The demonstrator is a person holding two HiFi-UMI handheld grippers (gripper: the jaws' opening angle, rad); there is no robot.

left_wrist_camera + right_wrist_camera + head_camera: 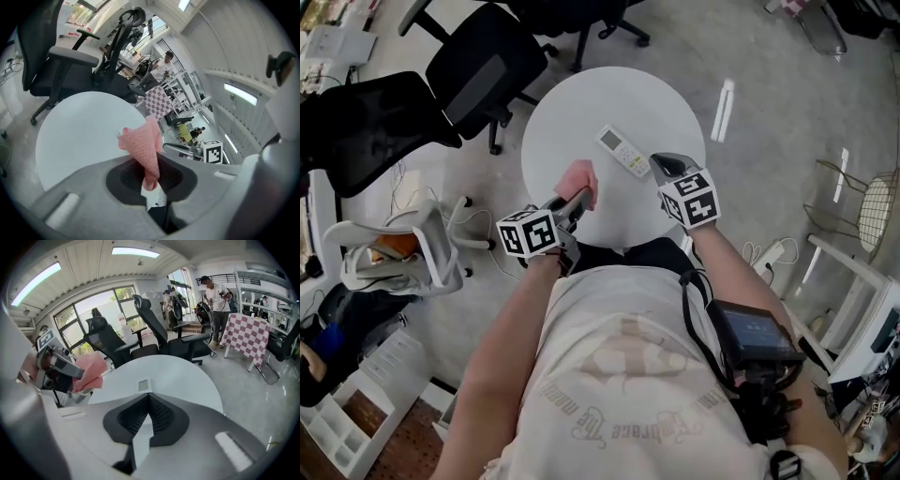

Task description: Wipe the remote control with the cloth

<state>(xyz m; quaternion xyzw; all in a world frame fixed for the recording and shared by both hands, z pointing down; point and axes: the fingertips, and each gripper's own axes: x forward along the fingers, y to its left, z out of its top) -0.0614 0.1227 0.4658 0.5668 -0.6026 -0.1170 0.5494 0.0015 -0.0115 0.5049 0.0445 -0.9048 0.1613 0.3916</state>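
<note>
A white remote control (623, 150) with a small screen sits over the round white table (581, 108). My right gripper (659, 165) is shut on its near end; in the right gripper view the remote (144, 385) sticks out straight beyond the closed jaws (147, 399). My left gripper (578, 199) is shut on a pink cloth (579, 178), held above the table's near edge to the left of the remote. In the left gripper view the cloth (143, 145) stands up out of the jaws (151, 176). The cloth (89, 370) is apart from the remote.
Black office chairs (483, 70) stand behind the table at the left, and a white chair (412, 248) is at my left side. A person (215, 296) stands by a checkered table (248, 333) further off. Cables lie on the floor at both sides.
</note>
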